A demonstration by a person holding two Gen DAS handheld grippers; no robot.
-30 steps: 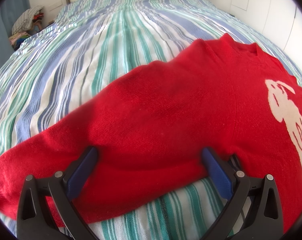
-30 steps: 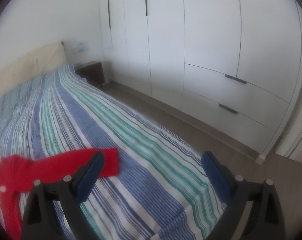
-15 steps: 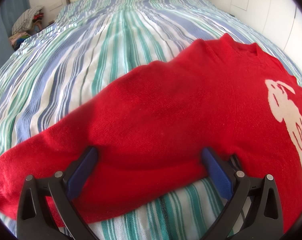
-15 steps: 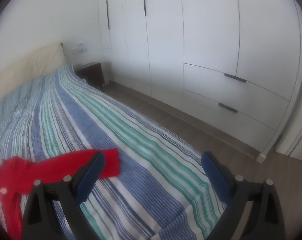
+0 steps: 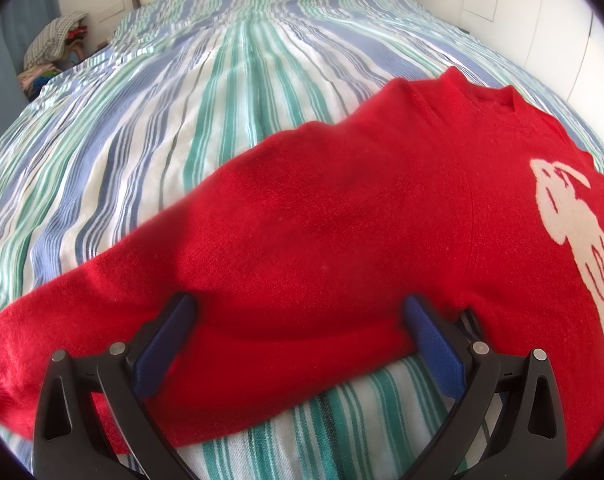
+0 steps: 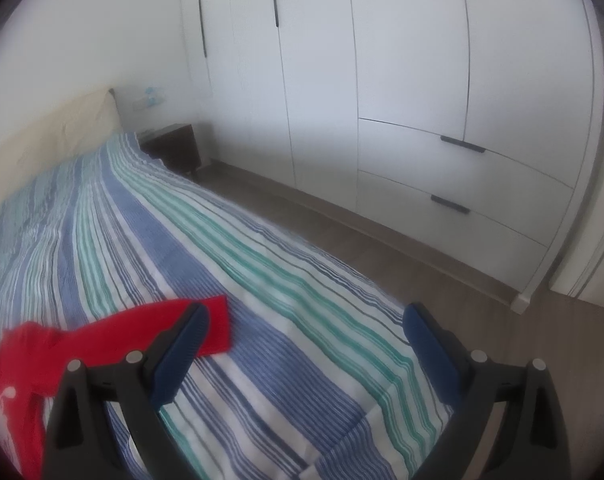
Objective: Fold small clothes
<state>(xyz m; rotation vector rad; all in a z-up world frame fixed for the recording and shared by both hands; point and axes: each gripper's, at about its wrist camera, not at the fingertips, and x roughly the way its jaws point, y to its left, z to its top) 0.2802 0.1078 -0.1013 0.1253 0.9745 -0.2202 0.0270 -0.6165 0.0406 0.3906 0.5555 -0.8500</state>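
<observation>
Bed (image 5: 230, 92): striped cover, red sweater (image 5: 341, 240) flat. My left gripper (image 5: 298, 320) wide astride sleeve, apparently touching; right gripper (image 6: 305, 324) wide, above bed. White wardrobe (image 6: 413, 80) beside.

Black gripper (image 5: 300, 316) frames (silver screws), blue pads (image 5: 164, 344).

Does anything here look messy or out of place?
Nothing much. The red sweater lies spread on the striped bedspread, not yet folded. A heap of clothes sits piled beside the bed's head.

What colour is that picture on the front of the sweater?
White, with red outlines, on the red sweater. The design shows best in the left wrist view.
</observation>
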